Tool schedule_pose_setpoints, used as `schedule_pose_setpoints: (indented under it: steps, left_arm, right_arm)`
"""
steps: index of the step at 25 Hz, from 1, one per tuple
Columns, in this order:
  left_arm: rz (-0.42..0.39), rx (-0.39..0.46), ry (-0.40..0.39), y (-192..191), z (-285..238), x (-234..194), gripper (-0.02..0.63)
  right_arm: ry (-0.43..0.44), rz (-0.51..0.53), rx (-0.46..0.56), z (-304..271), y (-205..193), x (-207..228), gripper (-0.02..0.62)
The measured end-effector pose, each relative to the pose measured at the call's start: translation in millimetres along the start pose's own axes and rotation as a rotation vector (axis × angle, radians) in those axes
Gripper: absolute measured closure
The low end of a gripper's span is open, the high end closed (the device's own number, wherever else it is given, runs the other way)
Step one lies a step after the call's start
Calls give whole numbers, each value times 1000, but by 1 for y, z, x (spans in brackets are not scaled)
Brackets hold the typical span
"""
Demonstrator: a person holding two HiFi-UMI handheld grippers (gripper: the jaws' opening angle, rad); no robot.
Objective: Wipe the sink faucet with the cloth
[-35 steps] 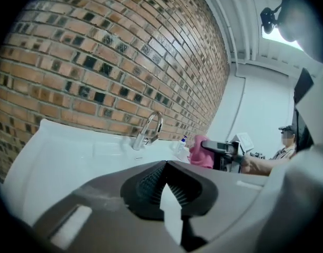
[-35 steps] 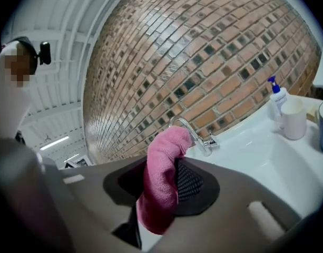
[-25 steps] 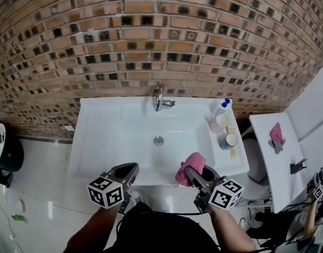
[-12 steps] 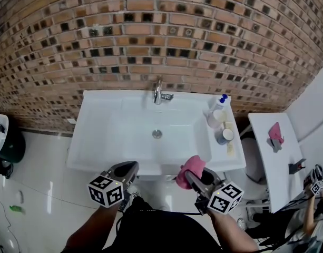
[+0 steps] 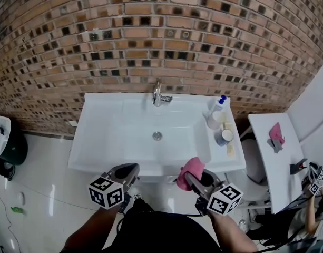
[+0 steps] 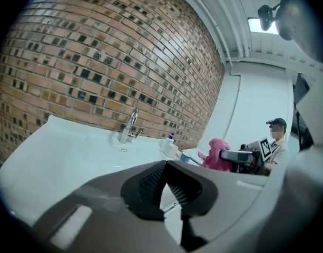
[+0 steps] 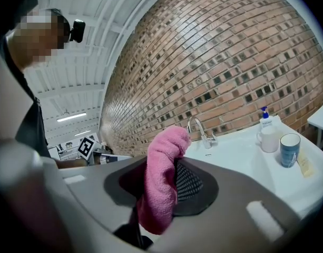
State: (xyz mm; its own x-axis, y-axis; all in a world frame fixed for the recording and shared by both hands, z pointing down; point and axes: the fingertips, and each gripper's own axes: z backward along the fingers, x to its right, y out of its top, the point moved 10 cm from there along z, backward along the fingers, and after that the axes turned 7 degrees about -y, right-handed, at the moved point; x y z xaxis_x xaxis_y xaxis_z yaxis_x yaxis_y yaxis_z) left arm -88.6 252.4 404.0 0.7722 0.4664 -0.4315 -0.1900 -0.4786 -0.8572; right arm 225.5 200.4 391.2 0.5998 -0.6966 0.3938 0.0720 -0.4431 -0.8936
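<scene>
Judged the wipe as not yet started: saw no contact anywhere between the pink cloth (image 7: 162, 179) and the faucet (image 5: 158, 95). Counted only the pick-up as done; left the approach across the basin and the rubbing of spout and handle all to do.

Had the cloth pinched in the right gripper (image 5: 195, 176), jaws closed onto its middle fold. Showed one end bunched up above the fingertips and the other hanging below the ribbed pads (image 7: 188, 183), so offered plenty of free fabric forward of the grip for wiping.

Found the left gripper (image 5: 128, 172) empty, jaws drawn together with nothing between them, held level with the right one and apart from it.

Placed the faucet well ahead of both sets of fingers, at the far rim of the white sink (image 5: 93, 141), with the whole basin lying between. Put it ahead and slightly left of the right fingertips, ahead and right of the left ones. Kept both grippers short of the sink's near edge.
</scene>
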Motion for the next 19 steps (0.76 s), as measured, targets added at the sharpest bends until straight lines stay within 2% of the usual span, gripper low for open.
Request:
schedule_pose_setpoints:
  steps: [19]
  left_arm:
    - [1,-2,8,-2,4,4,600]
  right_arm:
    - [6,39,13,0,2,-10,472]
